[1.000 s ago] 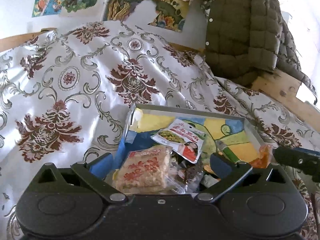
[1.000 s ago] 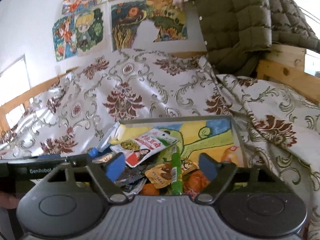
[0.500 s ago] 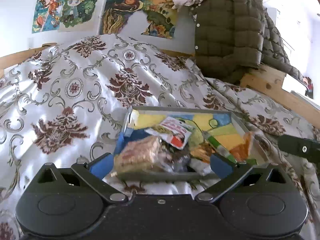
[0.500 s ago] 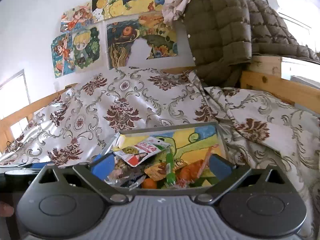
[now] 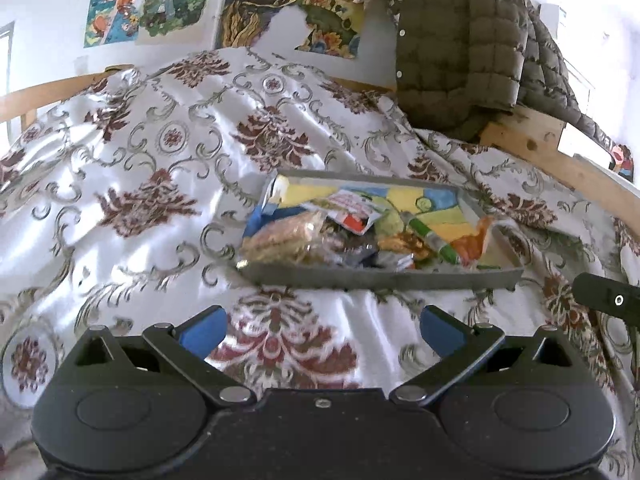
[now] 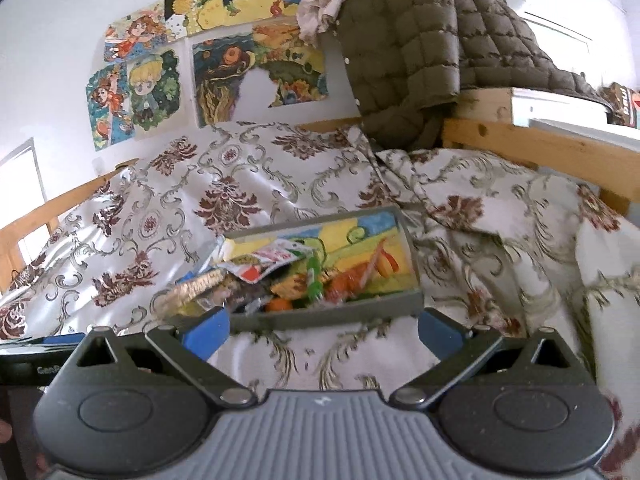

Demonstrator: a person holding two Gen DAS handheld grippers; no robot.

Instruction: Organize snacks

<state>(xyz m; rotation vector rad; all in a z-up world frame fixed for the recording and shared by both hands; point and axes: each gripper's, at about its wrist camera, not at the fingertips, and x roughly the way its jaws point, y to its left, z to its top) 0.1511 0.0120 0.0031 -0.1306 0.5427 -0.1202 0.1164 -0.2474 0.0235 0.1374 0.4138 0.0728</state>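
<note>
A grey shallow tray (image 5: 380,278) with a colourful painted bottom lies on the patterned bedspread and holds several snack packets. Among them are a rice-cracker block (image 5: 280,238), a red-and-white pouch (image 5: 352,208) and a green stick (image 5: 430,234). The tray also shows in the right wrist view (image 6: 328,316), with the pouch (image 6: 272,260) and green stick (image 6: 314,276) inside. My left gripper (image 5: 322,330) is open and empty, short of the tray's near wall. My right gripper (image 6: 322,330) is open and empty, just in front of the tray.
The floral bedspread (image 5: 160,168) covers the bed all around the tray. A quilted olive jacket (image 5: 460,48) hangs over the wooden bed frame (image 5: 560,160) at the back right. Posters (image 5: 152,0) hang on the wall. The right gripper's body (image 5: 608,300) shows at the left view's right edge.
Both grippers have pulled back and up from the tray, which now lies farther ahead. Both stay open and empty. The snacks remain in the tray.
</note>
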